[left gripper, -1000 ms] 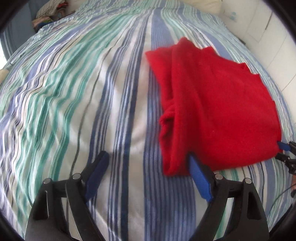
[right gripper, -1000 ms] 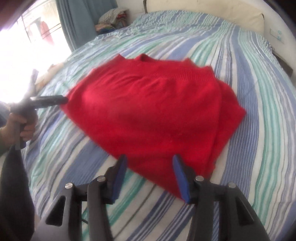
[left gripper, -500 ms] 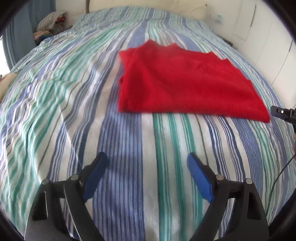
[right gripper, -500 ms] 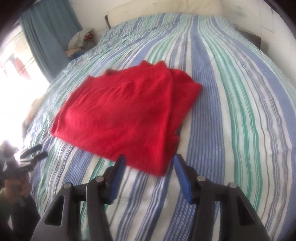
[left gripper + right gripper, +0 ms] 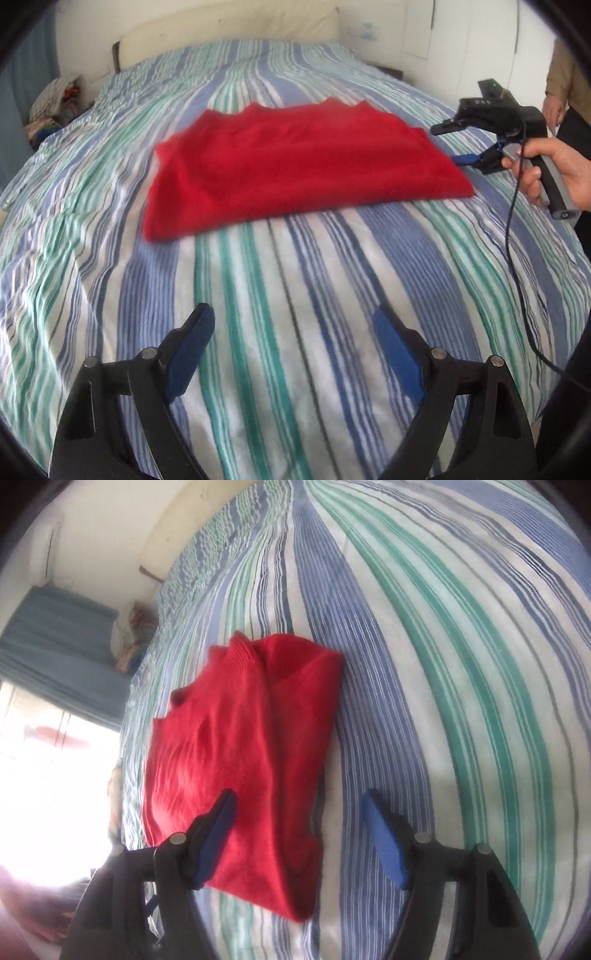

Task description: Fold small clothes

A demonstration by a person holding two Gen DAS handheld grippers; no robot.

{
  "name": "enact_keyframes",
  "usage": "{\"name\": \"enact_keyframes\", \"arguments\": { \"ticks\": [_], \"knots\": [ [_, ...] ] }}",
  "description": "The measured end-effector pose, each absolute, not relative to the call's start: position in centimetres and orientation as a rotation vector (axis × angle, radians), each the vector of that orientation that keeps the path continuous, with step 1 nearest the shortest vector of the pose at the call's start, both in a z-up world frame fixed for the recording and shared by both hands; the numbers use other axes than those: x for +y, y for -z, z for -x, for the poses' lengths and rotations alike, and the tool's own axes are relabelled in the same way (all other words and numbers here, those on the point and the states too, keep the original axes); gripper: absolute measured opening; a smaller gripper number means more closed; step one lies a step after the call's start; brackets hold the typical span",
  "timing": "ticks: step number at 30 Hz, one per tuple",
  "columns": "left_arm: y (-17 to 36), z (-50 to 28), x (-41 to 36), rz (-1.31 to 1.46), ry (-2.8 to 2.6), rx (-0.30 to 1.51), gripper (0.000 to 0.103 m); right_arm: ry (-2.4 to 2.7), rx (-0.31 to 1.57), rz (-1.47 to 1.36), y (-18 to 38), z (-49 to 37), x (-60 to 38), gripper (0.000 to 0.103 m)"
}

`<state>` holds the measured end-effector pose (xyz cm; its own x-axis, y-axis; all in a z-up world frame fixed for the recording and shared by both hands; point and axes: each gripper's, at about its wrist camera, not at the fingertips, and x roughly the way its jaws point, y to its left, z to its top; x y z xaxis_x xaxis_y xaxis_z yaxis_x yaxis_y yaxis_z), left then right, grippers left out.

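A red garment (image 5: 295, 166) lies folded into a flat rectangle on the striped bed (image 5: 258, 295). My left gripper (image 5: 293, 321) hovers over bare sheet well short of the garment, open and empty. At the garment's right end a hand (image 5: 554, 173) holds my right gripper (image 5: 454, 144). In the right wrist view the garment (image 5: 240, 746) runs away from the fingers, with its near corner under the left finger (image 5: 218, 830). The right gripper (image 5: 299, 797) has its jaws opening; cloth lies beneath the gap, and the pads do not press on it.
A heap of clothes (image 5: 55, 107) sits at the bed's far left corner by a blue curtain (image 5: 55, 638). A headboard (image 5: 229, 33) lines the far end. A person (image 5: 569, 74) stands at the right. The right gripper's cable (image 5: 517, 277) trails over the sheet. A bright window (image 5: 44, 794) glares.
My left gripper drew back from the garment's corner, which now lies farther off. The right gripper rolled, swung to the garment's end, and its jaws widened.
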<state>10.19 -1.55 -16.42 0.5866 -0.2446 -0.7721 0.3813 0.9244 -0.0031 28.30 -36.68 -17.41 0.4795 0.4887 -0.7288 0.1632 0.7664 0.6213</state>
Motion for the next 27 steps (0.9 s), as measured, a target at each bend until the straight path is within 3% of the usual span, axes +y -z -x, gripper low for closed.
{"name": "enact_keyframes", "arguments": {
  "ticks": [6, 9, 12, 18, 20, 21, 22, 27],
  "knots": [
    [16.2, -13.8, -10.7, -0.275, 0.521, 0.828, 0.086, -0.315, 1.103, -0.753, 18.1, -30.7, -36.9, 0.069],
    [17.1, -16.2, -15.3, -0.363, 0.570, 0.849, 0.070, -0.414, 1.154, -0.727, 18.0, -30.7, -36.9, 0.069],
    [17.4, -17.1, -19.6, -0.444, 0.622, 0.819, 0.070, -0.472, 1.171, -0.642, 17.0, -29.6, -37.9, 0.069],
    [19.4, -15.9, -25.6, -0.665, 0.629, 0.722, 0.073, -0.466, 1.164, -0.760, 17.5, -29.8, -40.9, 0.069],
    [19.0, -17.1, -24.8, -0.548, 0.610, 0.770, 0.050, -0.445, 1.158, -0.768, 18.0, -31.3, -41.0, 0.069],
    [18.8, -17.7, -24.4, -0.509, 0.578, 0.785, 0.021, -0.434, 1.158, -0.764, 18.4, -32.2, -40.8, 0.069],
    [18.6, -18.2, -23.8, -0.468, 0.565, 0.800, 0.013, -0.426, 1.161, -0.766, 18.8, -33.1, -40.6, 0.069],
    [17.2, -18.2, -22.0, -0.329, 0.604, 0.798, 0.010, -0.475, 1.142, -0.781, 19.6, -37.6, -37.6, 0.069]
  ]
}}
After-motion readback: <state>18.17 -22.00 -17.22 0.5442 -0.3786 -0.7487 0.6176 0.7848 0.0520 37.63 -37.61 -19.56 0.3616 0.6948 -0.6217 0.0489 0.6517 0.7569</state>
